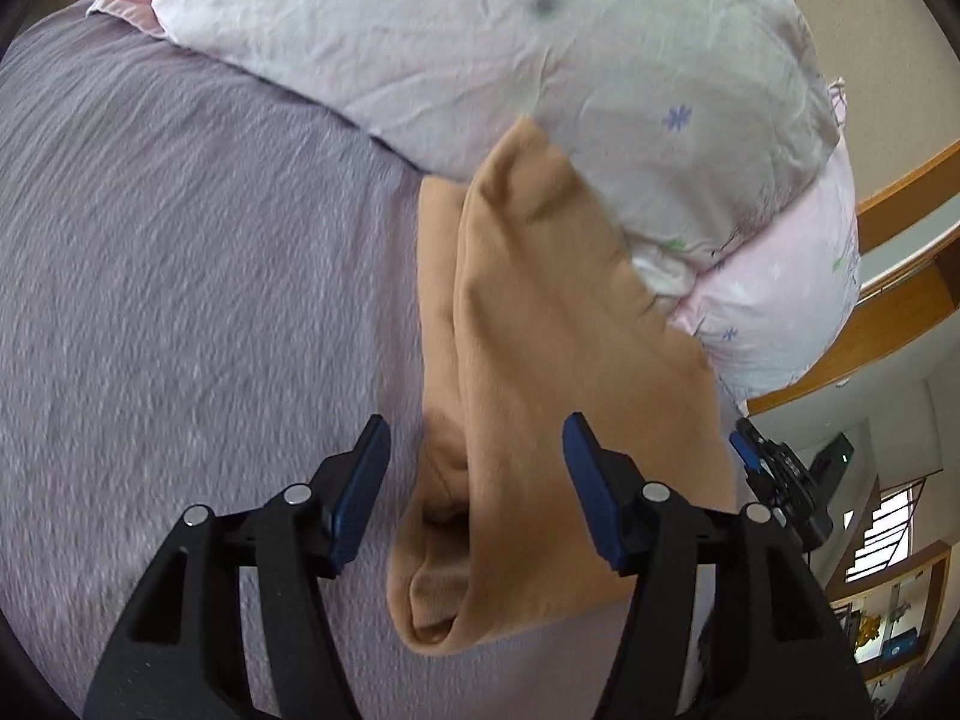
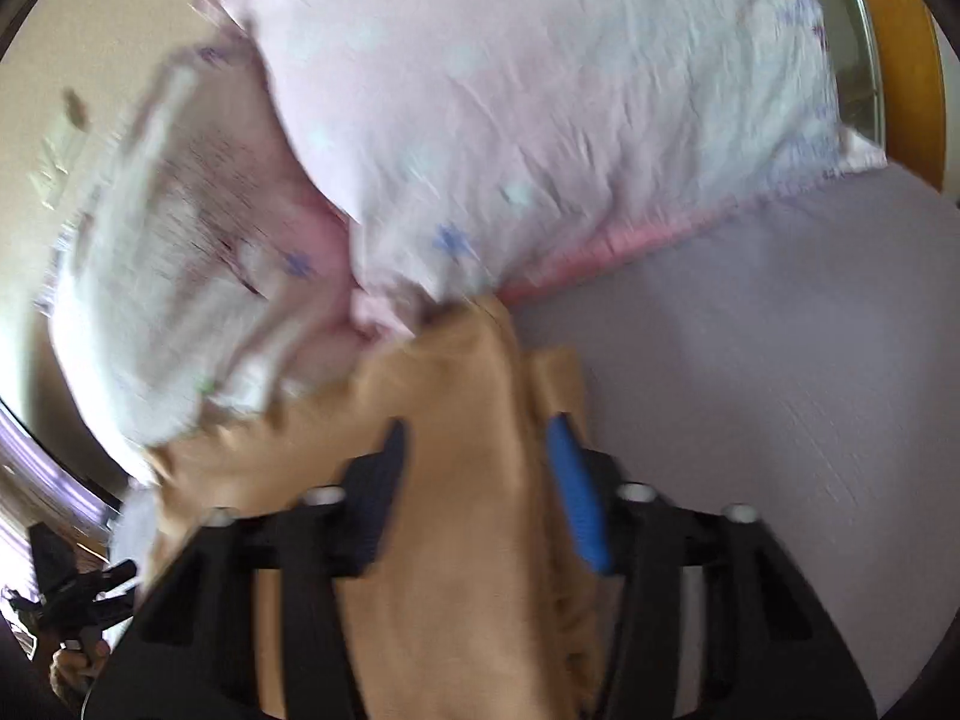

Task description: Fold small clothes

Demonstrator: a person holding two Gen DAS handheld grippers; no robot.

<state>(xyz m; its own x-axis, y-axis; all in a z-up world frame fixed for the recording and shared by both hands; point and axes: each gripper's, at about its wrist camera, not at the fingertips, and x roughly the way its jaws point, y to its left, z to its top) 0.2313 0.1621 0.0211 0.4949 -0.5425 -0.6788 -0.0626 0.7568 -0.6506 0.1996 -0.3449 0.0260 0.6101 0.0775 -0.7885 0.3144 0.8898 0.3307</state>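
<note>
A tan garment (image 1: pixel 540 324) lies in long folds on the lilac bedspread (image 1: pixel 180 276), its far end against the pillows. My left gripper (image 1: pixel 474 450) is open above its near end, one finger on each side of the cloth, touching nothing I can see. In the blurred right wrist view the same tan garment (image 2: pixel 456 480) fills the space between the fingers of my right gripper (image 2: pixel 480 450), which stand wide apart. The right gripper also shows in the left wrist view (image 1: pixel 774 474), at the garment's right edge.
Two pale floral pillows (image 1: pixel 480 42) lie stacked at the head of the bed, also in the right wrist view (image 2: pixel 540 108). A wooden bed frame (image 1: pixel 900 312) runs behind them. The bedspread (image 2: pixel 750 360) extends right of the garment.
</note>
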